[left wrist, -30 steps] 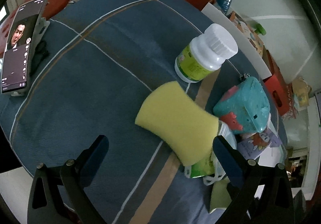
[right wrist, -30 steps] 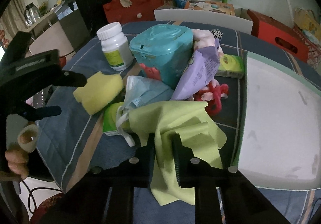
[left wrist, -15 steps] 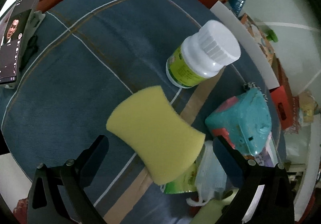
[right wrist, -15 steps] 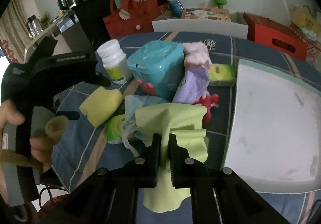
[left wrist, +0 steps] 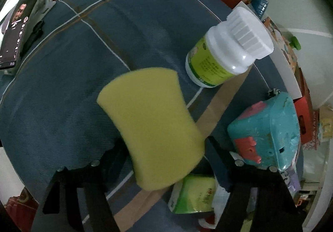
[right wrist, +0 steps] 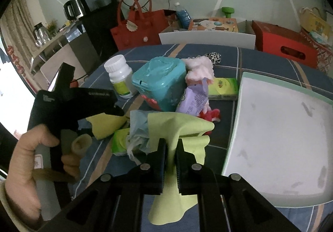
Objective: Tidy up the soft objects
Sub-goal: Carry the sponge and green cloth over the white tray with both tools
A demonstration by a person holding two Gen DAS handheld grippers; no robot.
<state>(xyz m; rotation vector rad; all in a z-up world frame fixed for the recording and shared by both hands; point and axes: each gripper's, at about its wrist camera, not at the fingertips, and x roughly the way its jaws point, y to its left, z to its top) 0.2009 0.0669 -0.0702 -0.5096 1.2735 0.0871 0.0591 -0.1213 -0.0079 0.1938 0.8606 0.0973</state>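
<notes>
Left tool (left wrist: pixel 160 148): jaws just closing in, now clamped on yellow sponge (left wrist: pixel 152 126), near white bottle (left wrist: pixel 226 53). Right tool (right wrist: pixel 170 148) pinched on green cloth (right wrist: pixel 179 128), lifted over cluttered surface (right wrist: pixel 260 59); teal box (right wrist: pixel 160 80), tissue pack (right wrist: pixel 119 140), crumpled mask (right wrist: pixel 137 128) crowd close; white tray (right wrist: pixel 278 128) alongside.

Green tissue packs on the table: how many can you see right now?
2. One green tissue pack lies under the face mask beside the yellow sponge; the other lies flat against the white tray, behind the purple packet. The pile may hide more.
</notes>
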